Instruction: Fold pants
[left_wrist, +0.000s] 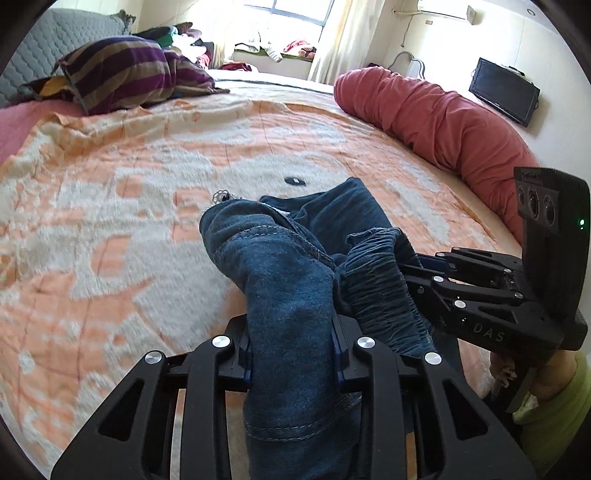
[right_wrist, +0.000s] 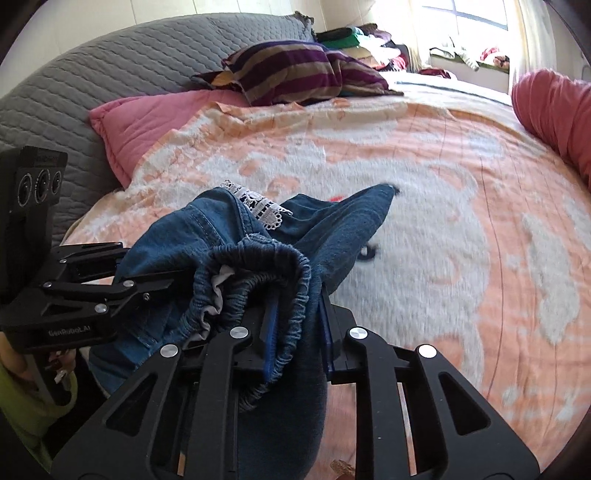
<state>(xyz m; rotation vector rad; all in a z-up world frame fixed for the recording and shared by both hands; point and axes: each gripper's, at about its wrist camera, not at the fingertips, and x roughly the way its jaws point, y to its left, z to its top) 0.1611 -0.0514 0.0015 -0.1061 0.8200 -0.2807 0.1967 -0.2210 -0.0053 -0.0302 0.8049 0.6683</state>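
2 wrist views, close, angled down, sharing pants (left_wrist: 291, 280) and bed (right_wrist: 424, 229)

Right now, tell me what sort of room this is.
Most likely a home bedroom. A wide bed under an orange-and-white blanket fills the view, with a striped pillow against a grey quilted headboard. A small screen hangs on the wall by a sunlit window.
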